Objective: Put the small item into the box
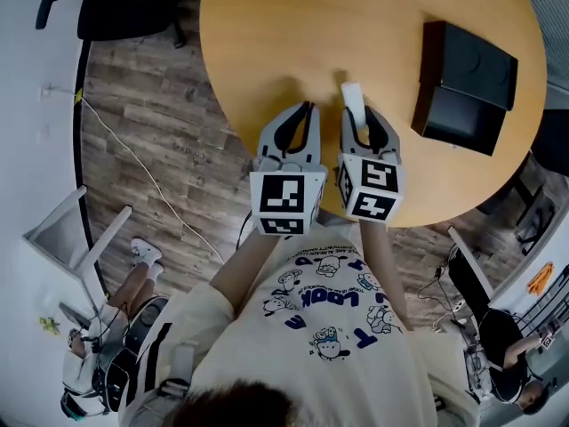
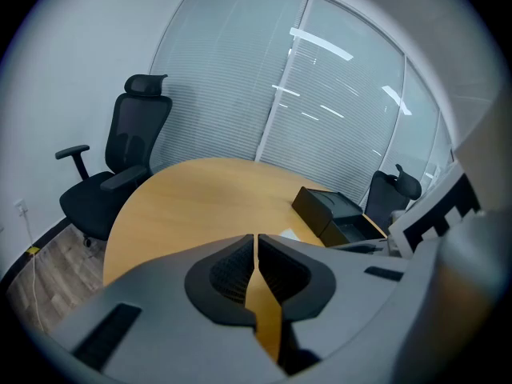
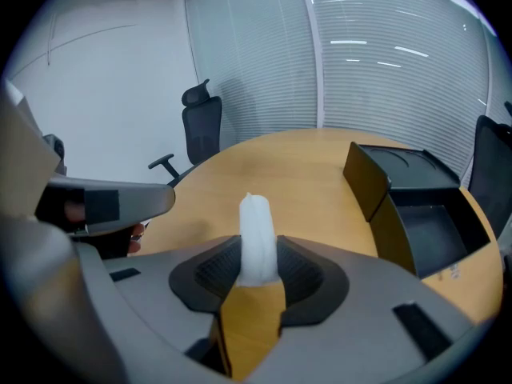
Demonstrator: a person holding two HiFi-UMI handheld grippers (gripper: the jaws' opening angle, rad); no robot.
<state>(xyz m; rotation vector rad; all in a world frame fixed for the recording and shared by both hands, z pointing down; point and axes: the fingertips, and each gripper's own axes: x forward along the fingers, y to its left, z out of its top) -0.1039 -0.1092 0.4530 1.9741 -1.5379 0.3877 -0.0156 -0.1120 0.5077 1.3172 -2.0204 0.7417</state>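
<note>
The right gripper (image 1: 364, 112) is clamped on the item (image 3: 257, 232), a small white oblong pinched between its pads. The item's long axis runs along the jaws, so its far end sticks out past the fingertips, pointing away from the person. The left gripper (image 1: 308, 108) hangs just to the left of it with its jaws brought together on nothing. The box (image 1: 465, 85) lies on the table (image 1: 267, 43) to the right of the right gripper and a little farther off, well apart from the item. It is black and stands open: the lid is the far part and the open tray the near part. In the right gripper view the tray's hollow sits off to the right of the jaws, with a dark wall of the box on the side facing them. The right hand is plainly the nearer one, so the carry looks like a sweep rightward. The item must clear that near wall before it is let go over the tray.
</note>
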